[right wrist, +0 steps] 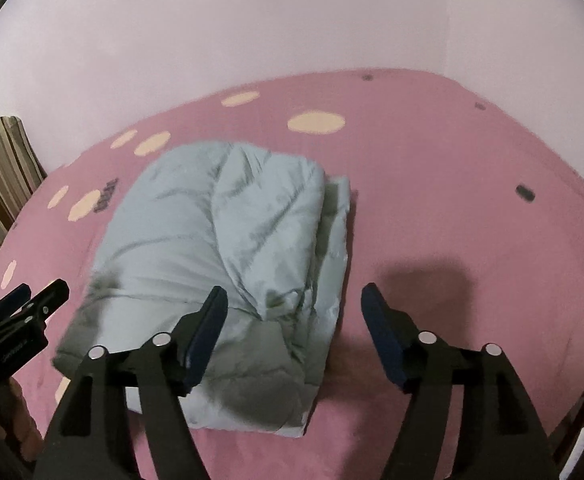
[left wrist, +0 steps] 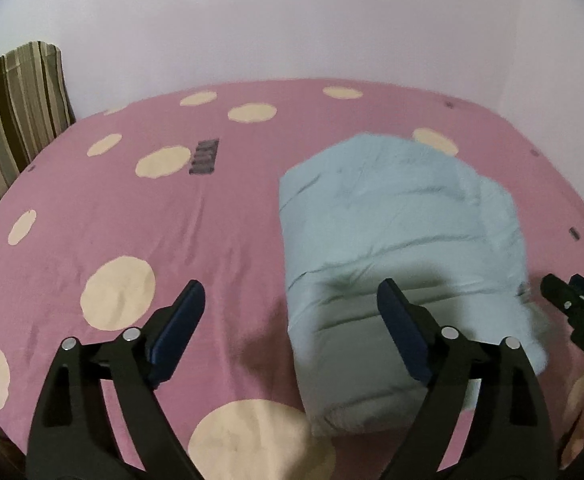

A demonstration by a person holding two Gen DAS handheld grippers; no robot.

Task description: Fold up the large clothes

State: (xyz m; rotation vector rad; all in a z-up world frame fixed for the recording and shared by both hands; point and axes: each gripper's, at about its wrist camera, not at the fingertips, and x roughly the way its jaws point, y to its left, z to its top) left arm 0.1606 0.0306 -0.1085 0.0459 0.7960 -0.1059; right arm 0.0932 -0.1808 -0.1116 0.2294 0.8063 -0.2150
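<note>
The left gripper (left wrist: 291,300) hangs above the bed with its two blue-padded fingers spread wide and nothing between them; the right gripper (right wrist: 295,304) hangs beside it in the same way, jaws wide apart and empty. Neither touches the cloth below.

Under both lies the bed (left wrist: 219,216), covered by a pink sheet printed with large cream dots, which fills most of each view and meets a plain pale wall (left wrist: 292,20) at its far edge.

On the sheet rests the folded garment (right wrist: 227,240), a pale blue-grey padded piece with quilted seams, gathered into a thick rectangular bundle with several layers showing along its right edge. In the left wrist view it lies below the right finger of the left gripper (left wrist: 396,240); in the right wrist view it lies below the left finger of the right gripper. The shadows of the grippers fall across its near end.

A striped cushion (left wrist: 15,120) in brown, green and cream stands at the far left side of the bed, against the wall.

Near it, a small dark printed mark (left wrist: 204,157) sits on the sheet between two dots.
</note>
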